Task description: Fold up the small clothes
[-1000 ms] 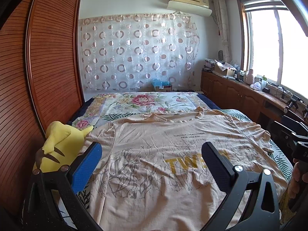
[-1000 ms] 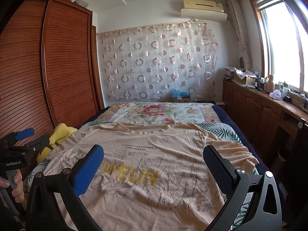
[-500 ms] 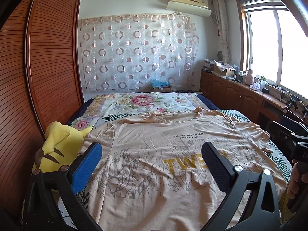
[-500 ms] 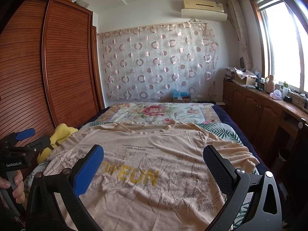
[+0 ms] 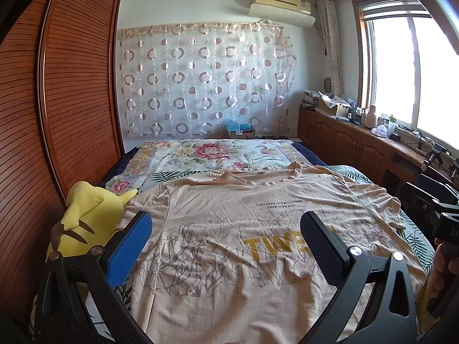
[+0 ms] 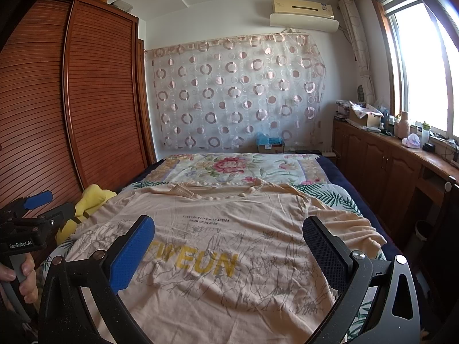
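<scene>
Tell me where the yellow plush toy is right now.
The yellow plush toy sits at the bed's left edge in both wrist views, against the wooden wardrobe, touching the T-shirt's left sleeve.

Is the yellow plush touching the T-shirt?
Touching. Left wrist view: the T-shirt's left sleeve edge lies against the yellow plush, no bedding visible between them.

We see a matt, creased peach cotton T-shirt (image 5: 229, 246) on a floral cloth bedspread (image 5: 200, 154), a fuzzy yellow plush toy (image 5: 83, 220), glossy ribbed wooden wardrobe doors (image 5: 77, 86), a sheer curtain (image 5: 200, 80), and matt black plastic grippers with textured blue rubber pads (image 5: 129, 246).
</scene>
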A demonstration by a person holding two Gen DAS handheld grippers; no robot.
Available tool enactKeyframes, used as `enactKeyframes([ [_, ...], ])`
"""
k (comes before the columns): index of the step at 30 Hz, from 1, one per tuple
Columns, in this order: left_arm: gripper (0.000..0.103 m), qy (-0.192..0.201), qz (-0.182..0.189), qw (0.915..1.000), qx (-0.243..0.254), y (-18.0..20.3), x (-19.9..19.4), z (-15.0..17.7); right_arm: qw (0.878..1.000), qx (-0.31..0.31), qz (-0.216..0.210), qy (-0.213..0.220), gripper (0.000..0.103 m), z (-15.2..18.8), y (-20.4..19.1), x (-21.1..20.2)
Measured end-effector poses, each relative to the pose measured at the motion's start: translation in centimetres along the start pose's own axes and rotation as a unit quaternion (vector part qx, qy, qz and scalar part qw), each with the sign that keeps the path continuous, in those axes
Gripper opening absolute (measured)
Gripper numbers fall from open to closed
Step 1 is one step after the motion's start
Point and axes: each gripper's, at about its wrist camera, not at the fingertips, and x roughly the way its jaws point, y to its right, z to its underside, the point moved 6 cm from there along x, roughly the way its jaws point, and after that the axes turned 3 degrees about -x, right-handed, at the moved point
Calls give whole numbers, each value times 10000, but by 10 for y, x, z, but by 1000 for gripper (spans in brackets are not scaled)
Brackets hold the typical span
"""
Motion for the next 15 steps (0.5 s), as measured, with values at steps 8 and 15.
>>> enactKeyframes([
  [8, 103, 5, 11, 10000, -4, -1, 0, 0, 10000, 1, -12, 7, 103, 0, 0, 0],
  [15, 103, 12, 11, 10000, -19, -1, 0, 0, 10000, -1, -32, 13, 103, -1, -1, 0],
])
